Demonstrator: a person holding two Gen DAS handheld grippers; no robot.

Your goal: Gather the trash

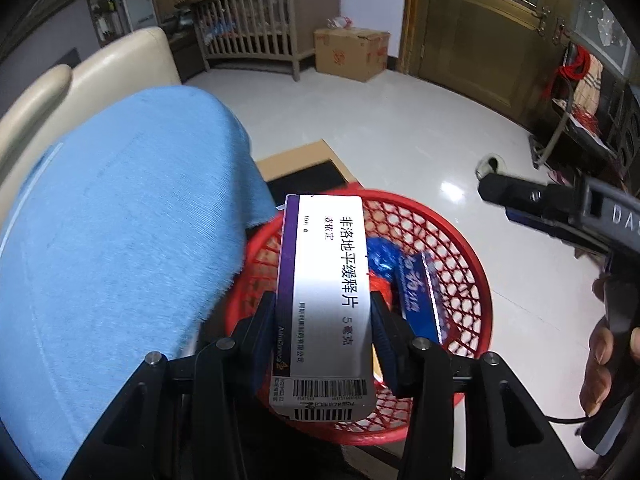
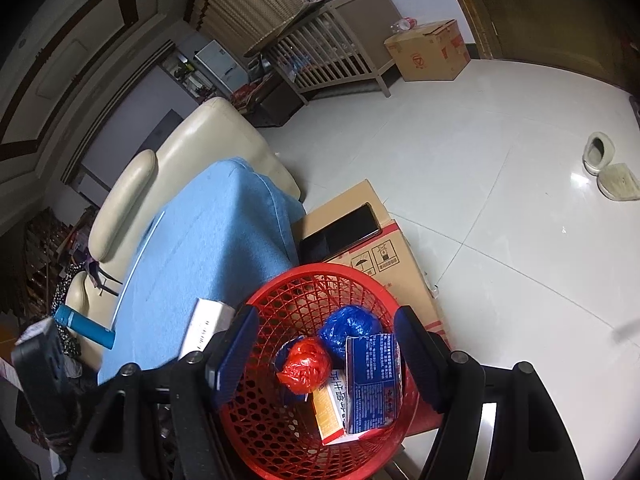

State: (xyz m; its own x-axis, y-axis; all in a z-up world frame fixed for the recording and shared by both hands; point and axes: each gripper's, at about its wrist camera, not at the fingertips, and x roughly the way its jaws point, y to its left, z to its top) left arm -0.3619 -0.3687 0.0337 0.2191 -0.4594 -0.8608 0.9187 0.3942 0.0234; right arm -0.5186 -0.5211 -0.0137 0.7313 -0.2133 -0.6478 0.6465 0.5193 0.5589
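Observation:
My left gripper is shut on a white and purple medicine box and holds it over the red mesh basket. The box also shows in the right wrist view, left of the basket's rim. My right gripper is open and empty above the basket. Inside the basket lie a blue crumpled wrapper, a red crumpled wrapper, a blue box and an orange and white box. The right gripper also shows in the left wrist view, to the right of the basket.
A blue towel covers a cream sofa left of the basket. A cardboard box with a black phone on it stands behind the basket. A blue tube lies on the sofa. Slippers, a crib and another carton stand on the white floor.

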